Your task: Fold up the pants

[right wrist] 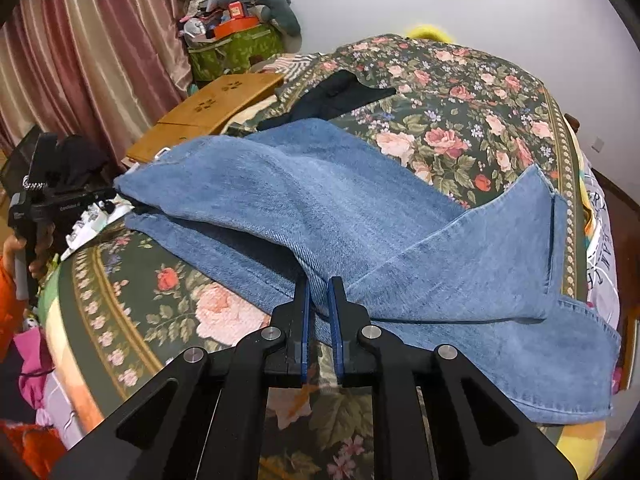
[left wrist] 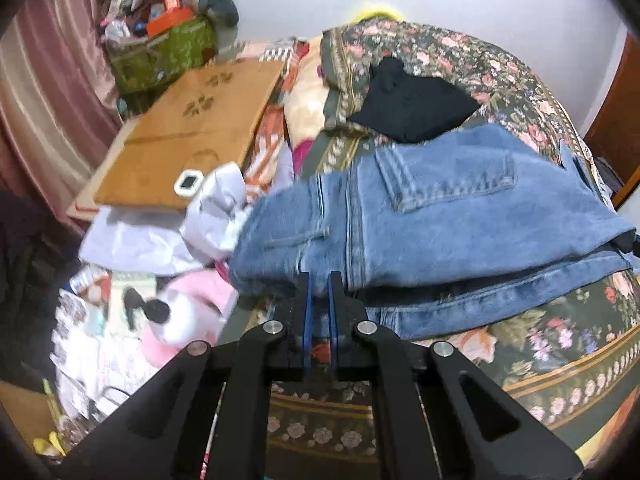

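Note:
Blue jeans (left wrist: pixel 440 216) lie on a dark floral bedspread (left wrist: pixel 560 356), folded lengthwise with a back pocket facing up. My left gripper (left wrist: pixel 319 280) is shut on the jeans at the near edge of the waist end and lifts it slightly. In the right wrist view the jeans (right wrist: pixel 320 200) stretch across the bedspread (right wrist: pixel 132 280), with the leg ends folded over at the right. My right gripper (right wrist: pixel 319 286) is shut on a fold of the jeans legs at the near edge. The left gripper body (right wrist: pixel 48 200) shows at the far left, held by a hand.
A black garment (left wrist: pixel 408 100) lies on the bed beyond the jeans. A wooden lap table (left wrist: pixel 192 128) and crumpled white cloth (left wrist: pixel 216 208) sit to the left, with a pink plush toy (left wrist: pixel 184 312) below. A green bag (right wrist: pixel 232 52) and curtains (right wrist: pixel 92 60) stand at the back left.

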`<state>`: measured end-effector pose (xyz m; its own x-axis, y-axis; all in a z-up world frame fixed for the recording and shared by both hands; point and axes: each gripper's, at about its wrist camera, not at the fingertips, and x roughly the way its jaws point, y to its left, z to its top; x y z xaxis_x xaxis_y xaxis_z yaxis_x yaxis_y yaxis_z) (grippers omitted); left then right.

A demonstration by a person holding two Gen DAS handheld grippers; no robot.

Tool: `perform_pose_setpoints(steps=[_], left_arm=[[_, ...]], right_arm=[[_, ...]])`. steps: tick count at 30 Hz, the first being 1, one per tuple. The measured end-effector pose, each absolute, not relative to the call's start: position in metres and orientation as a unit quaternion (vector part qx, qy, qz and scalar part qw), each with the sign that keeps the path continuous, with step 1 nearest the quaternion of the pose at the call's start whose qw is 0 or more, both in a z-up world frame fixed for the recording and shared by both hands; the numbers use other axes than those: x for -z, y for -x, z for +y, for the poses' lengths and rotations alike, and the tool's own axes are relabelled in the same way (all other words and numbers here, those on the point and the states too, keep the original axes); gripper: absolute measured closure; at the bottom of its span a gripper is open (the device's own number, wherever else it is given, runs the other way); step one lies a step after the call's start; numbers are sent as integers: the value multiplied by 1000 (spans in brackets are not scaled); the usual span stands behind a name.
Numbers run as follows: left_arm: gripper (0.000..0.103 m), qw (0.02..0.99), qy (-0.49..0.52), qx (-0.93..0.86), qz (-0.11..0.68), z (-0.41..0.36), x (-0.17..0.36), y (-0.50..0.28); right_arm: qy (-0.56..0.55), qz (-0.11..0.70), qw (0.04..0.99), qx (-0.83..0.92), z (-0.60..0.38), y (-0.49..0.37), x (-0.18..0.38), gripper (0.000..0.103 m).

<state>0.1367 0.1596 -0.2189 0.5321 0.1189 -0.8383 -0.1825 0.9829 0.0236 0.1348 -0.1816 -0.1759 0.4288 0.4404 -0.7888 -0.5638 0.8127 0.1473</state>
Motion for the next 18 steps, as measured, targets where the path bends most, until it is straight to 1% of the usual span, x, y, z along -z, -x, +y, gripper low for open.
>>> perform_pose_setpoints(steps=[4, 5, 6, 7, 9, 10, 11, 12, 13, 14, 18], left_arm=[[93, 885, 25, -77, 459, 150, 195, -151], [90, 888, 22, -74, 454, 146, 188, -157], [82, 891, 21, -70, 449, 142, 184, -162], [76, 895, 18, -67, 441, 136, 177, -170], [36, 902, 15, -67, 426, 127, 168, -182], [30, 908, 14, -64, 414, 122, 163, -188], [22, 911, 13, -61, 407, 117, 160, -193], [15, 914, 7, -57, 402, 110, 156, -202], [13, 915, 0, -54, 400, 104, 154, -210], [13, 916, -4, -53, 399, 100, 152, -216], [8, 913, -26, -44, 404, 77, 153, -255]], right_arm=[[44, 434, 855, -281, -204, -140, 158, 92], [40, 429, 860, -272, -211, -143, 154, 90], [36, 423, 867, -261, -218, -146, 148, 89], [33, 419, 872, -251, -224, -149, 144, 85], [28, 413, 883, -221, -239, -161, 137, 71], [25, 410, 888, -206, -244, -166, 133, 54], [21, 406, 894, -190, -251, -172, 131, 39], [16, 400, 900, -173, -259, -180, 128, 34], [14, 399, 902, -163, -264, -186, 127, 28], [13, 398, 905, -151, -271, -195, 126, 25], [13, 401, 907, -124, -287, -227, 131, 25]])
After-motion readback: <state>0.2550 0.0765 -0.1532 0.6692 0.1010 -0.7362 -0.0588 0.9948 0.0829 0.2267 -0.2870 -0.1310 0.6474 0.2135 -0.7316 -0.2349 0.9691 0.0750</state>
